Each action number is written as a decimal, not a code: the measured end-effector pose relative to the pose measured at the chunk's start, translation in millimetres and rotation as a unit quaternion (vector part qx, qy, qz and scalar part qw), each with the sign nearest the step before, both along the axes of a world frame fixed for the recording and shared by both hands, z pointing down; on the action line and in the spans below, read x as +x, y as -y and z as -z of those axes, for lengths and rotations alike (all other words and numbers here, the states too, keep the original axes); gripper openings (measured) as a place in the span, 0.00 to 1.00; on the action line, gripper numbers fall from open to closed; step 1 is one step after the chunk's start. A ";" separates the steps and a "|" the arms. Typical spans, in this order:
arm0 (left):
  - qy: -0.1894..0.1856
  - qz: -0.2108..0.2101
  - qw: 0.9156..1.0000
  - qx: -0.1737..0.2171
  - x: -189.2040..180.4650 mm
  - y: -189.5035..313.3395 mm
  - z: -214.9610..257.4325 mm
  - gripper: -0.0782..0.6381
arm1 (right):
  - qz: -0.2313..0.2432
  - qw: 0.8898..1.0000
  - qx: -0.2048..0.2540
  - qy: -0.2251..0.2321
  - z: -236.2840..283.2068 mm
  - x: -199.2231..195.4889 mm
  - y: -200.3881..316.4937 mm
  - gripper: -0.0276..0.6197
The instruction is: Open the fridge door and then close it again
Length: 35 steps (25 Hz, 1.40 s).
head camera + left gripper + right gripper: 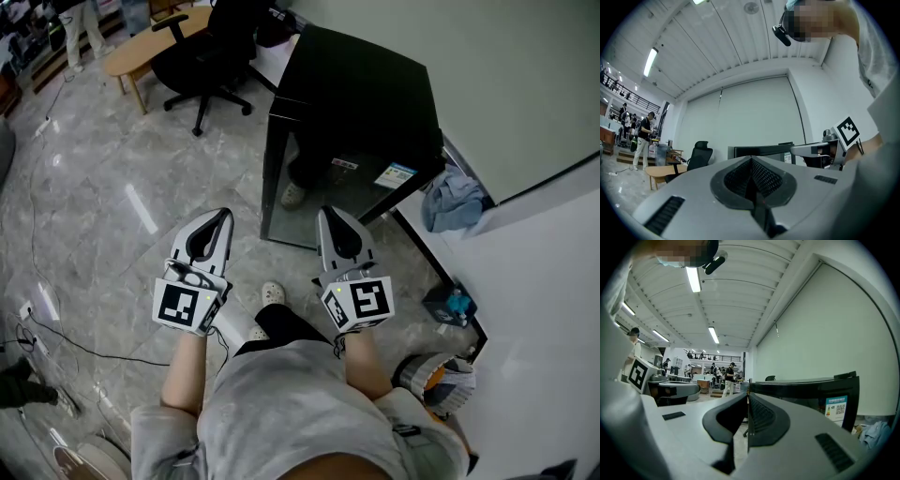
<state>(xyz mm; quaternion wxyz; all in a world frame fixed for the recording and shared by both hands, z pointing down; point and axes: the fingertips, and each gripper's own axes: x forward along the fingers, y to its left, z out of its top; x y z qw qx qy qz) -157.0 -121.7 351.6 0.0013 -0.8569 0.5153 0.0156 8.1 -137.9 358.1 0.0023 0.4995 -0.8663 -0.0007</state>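
A small black fridge (361, 98) stands on the floor against the wall, and its dark glass door (319, 192) is closed and faces me. Both grippers hang side by side a short way in front of the door, pointing level at it and touching nothing. The left gripper (223, 215) has its jaws shut and empty; in its own view the left gripper (751, 160) points at the fridge (761, 151). My right gripper (327, 213) is also shut on nothing, and from its camera the right gripper (746, 395) aims at the fridge's left front corner (811, 390).
A black office chair (211, 56) and a wooden table (141, 47) stand behind the fridge on the left. A blue cloth (455, 199) lies to its right by the white wall. A cable (75, 347) runs over the marble floor at left. People stand far off.
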 end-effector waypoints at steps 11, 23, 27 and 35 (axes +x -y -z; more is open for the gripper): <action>0.018 -0.015 0.999 -0.032 13.7 66.4 -37.4 0.13 | 0.008 1.000 -0.024 -0.008 -23.4 1.7 65.7 0.08; 0.017 -0.032 0.996 -0.079 21.1 106.9 -100.6 0.13 | 0.015 0.996 -0.082 -0.019 -78.0 1.3 100.3 0.08; 0.017 -0.037 0.995 -0.094 22.9 118.1 -117.6 0.13 | 0.017 0.995 -0.095 -0.018 -90.9 1.5 108.0 0.08; 0.024 -0.064 0.989 -0.132 27.1 144.2 -148.8 0.14 | 0.024 0.993 -0.115 -0.016 -110.0 -4.6 117.6 0.08</action>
